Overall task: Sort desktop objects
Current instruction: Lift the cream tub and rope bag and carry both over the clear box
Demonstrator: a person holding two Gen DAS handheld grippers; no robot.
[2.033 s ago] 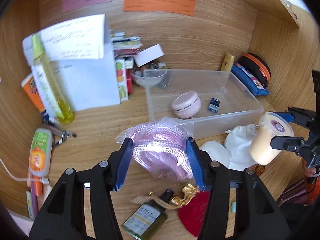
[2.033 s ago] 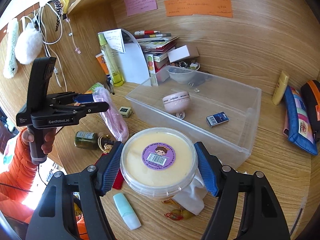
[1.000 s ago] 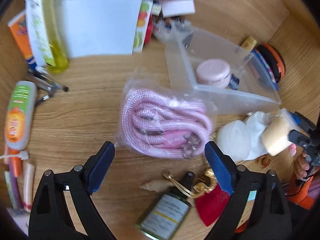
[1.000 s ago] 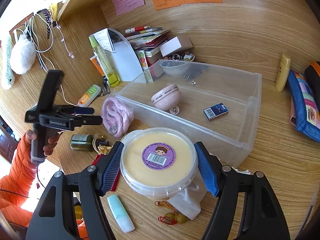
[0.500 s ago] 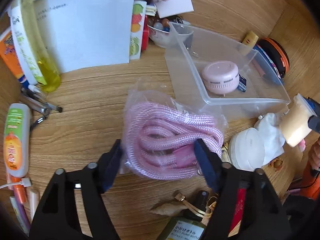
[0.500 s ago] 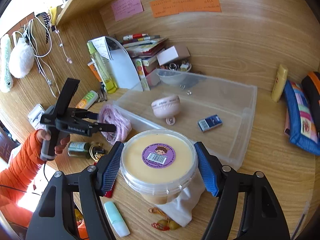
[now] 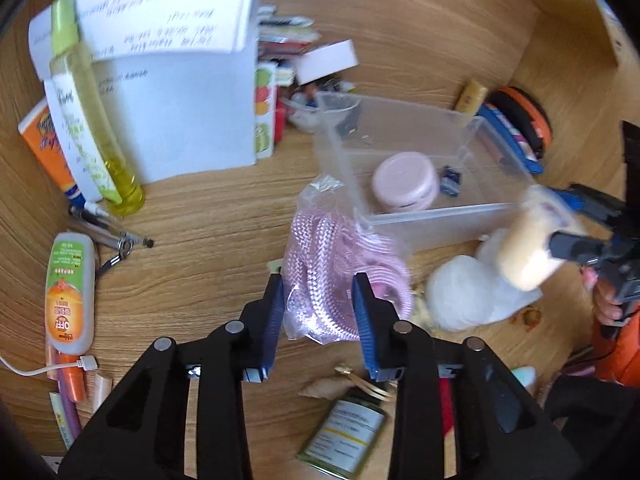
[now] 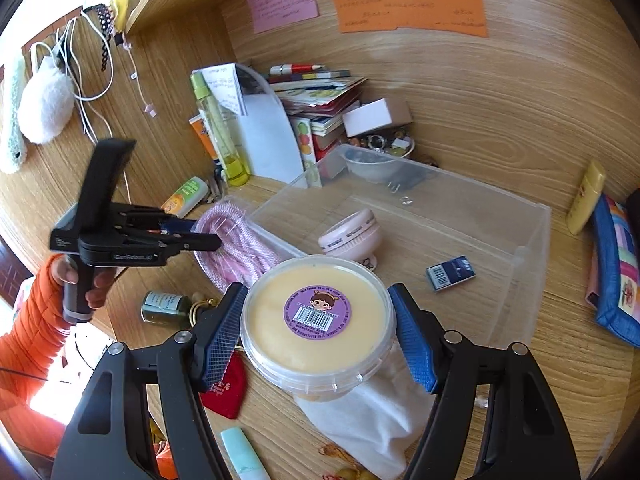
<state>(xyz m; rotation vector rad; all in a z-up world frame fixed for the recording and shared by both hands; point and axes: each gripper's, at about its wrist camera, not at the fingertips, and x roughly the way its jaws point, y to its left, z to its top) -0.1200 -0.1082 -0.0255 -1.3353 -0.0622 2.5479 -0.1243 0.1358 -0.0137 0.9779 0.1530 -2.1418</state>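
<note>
The cream tub (image 7: 528, 246) smears with motion blur at the right of the left wrist view, label unreadable. The green bottle (image 7: 348, 436) runs off the bottom edge behind the finger. Writing on the orange note (image 8: 408, 10), upper right, is too small to read.

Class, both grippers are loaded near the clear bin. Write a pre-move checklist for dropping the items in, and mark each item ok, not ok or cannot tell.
1. Left gripper shut on the rope bag: ok; its jaws have just been closing and the pads press the bag.
2. Right gripper shut on the tub: ok.
3. Bin has bare floor: ok; only the pink fan and a small blue box lie inside.
4. Rope bag clear of the bin wall: cannot tell; they overlap in both views.
5. Tub lid sealed: cannot tell.
</note>
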